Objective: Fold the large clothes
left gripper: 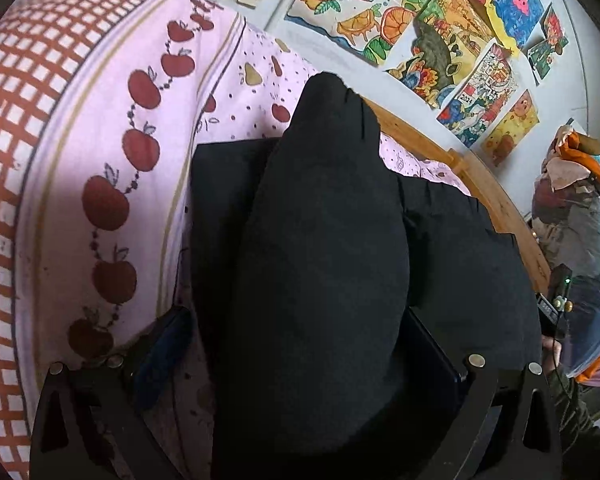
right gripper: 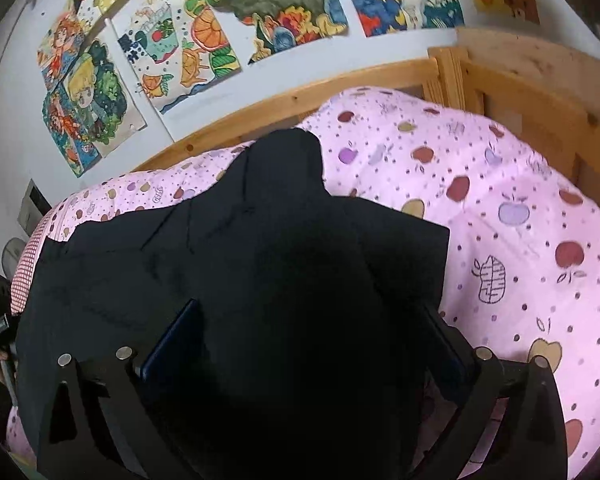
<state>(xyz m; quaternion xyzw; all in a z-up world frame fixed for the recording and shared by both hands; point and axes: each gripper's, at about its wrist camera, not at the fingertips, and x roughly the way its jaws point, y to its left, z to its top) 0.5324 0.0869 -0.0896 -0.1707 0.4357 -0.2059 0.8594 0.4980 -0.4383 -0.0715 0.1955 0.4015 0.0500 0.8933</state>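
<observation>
Two grippers: both are working over one black cloth garment (left gripper: 324, 240) that is lying on a pink apple-print quilt (left gripper: 112, 120) on a bed.
Left edge: a red-and-white checked border of the quilt (left gripper: 24, 92) is curving round the near left in the left wrist view.
Left gripper (left gripper: 300, 344): its black fingers (left gripper: 160, 344) are standing wide apart, with a thick fold of the garment bulging up between them; whether the pads are pressing on it, I cannot tell.
Garment: its flat part is spreading to the right behind the fold, near the middle of the bed.
Right gripper (right gripper: 312, 344): its jaws are standing wide, the dark blue pads (right gripper: 172, 336) flanking a bunch of the same garment; a grip cannot be told.
Far side: a light wooden bed rail (right gripper: 364, 80) is running along the quilt.
Wall: colourful painted drawings (right gripper: 204, 36) are hanging on the white wall beyond the rail.
Right edge: a heap of bagged things (left gripper: 576, 216) is sitting past the bed.
</observation>
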